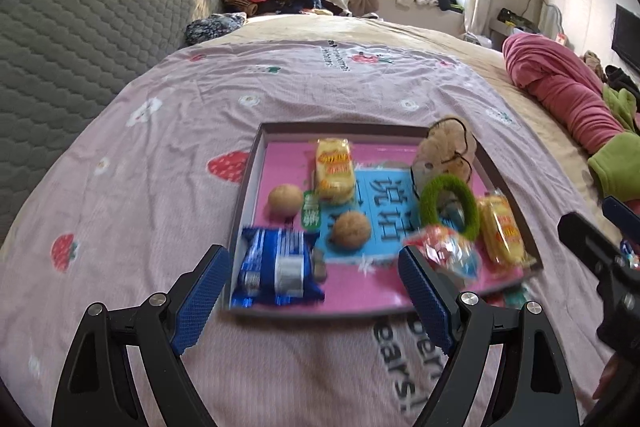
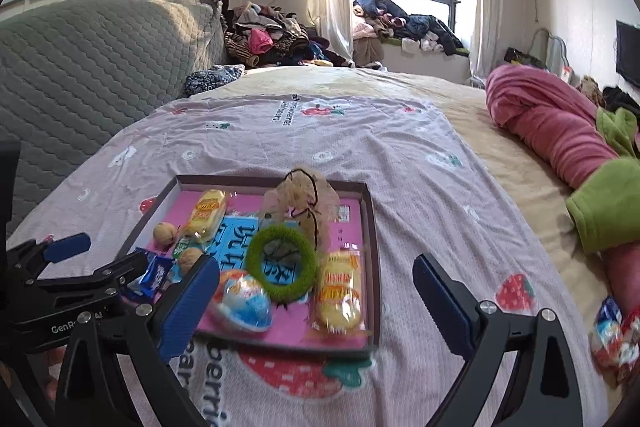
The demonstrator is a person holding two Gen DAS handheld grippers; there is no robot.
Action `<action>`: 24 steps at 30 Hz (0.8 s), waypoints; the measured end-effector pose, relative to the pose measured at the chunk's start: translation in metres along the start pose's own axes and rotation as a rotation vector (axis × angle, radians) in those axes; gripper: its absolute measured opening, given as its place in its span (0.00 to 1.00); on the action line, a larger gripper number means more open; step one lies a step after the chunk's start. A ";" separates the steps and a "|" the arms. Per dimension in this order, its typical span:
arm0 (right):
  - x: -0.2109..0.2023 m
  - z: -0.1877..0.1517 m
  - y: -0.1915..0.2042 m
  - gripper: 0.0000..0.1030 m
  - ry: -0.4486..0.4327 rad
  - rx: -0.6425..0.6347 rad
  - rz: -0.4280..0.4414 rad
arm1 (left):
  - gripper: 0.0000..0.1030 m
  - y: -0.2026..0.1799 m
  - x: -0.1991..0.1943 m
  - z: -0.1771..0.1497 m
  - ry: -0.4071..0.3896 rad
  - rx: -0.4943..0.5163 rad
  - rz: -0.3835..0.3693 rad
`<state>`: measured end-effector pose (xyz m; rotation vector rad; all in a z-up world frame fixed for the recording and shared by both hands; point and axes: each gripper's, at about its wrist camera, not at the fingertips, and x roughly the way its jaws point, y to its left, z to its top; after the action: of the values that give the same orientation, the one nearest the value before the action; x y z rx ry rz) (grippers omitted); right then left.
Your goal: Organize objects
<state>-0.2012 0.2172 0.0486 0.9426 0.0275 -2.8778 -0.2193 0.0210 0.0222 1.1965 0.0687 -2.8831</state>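
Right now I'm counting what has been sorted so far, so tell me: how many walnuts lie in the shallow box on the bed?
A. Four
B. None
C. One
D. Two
D. Two walnuts lie in the box: one walnut near its left wall and a second walnut on the blue panel near the middle; the right wrist view shows the same pair.

The blue packet (image 2: 154, 277) is mostly hidden behind the left gripper (image 2: 108, 259). The snack packets (image 2: 614, 335) at the right edge are too blurred to identify.
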 end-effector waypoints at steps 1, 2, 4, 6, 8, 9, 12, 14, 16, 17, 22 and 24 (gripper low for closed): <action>-0.005 -0.002 -0.001 0.95 0.000 0.006 0.002 | 0.85 0.001 -0.006 -0.006 -0.003 0.001 0.004; -0.010 -0.003 -0.002 0.96 0.001 0.007 0.002 | 0.85 0.001 -0.011 -0.011 -0.005 0.000 0.007; -0.021 -0.006 -0.001 0.97 0.003 -0.001 -0.007 | 0.85 0.002 -0.021 -0.018 0.002 -0.003 0.007; -0.032 -0.005 0.000 0.98 0.000 -0.009 -0.015 | 0.85 0.002 -0.031 -0.020 0.009 -0.004 0.018; -0.044 -0.005 0.000 0.98 -0.008 -0.010 -0.017 | 0.85 0.004 -0.042 -0.019 -0.005 -0.010 0.021; -0.050 -0.004 0.000 0.99 -0.014 -0.012 -0.015 | 0.85 0.006 -0.051 -0.018 -0.014 -0.017 0.023; -0.065 -0.001 0.001 0.99 -0.020 -0.015 -0.017 | 0.85 0.010 -0.067 -0.014 -0.022 -0.025 0.027; -0.076 0.001 0.002 0.99 -0.030 -0.016 -0.007 | 0.85 0.011 -0.079 -0.012 -0.035 -0.018 0.035; -0.084 0.002 0.003 0.99 -0.039 -0.015 0.003 | 0.85 0.012 -0.090 -0.012 -0.040 -0.014 0.045; -0.089 0.003 0.004 0.99 -0.040 -0.013 0.005 | 0.85 0.011 -0.094 -0.013 -0.038 -0.012 0.047; -0.110 0.005 0.007 0.99 -0.063 -0.014 0.012 | 0.85 0.012 -0.118 -0.018 -0.043 -0.003 0.059; -0.117 0.005 0.009 0.99 -0.062 -0.021 0.011 | 0.85 0.012 -0.127 -0.020 -0.045 -0.004 0.061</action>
<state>-0.1092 0.2202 0.1220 0.8464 0.0462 -2.8889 -0.1150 0.0104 0.0981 1.1118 0.0367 -2.8547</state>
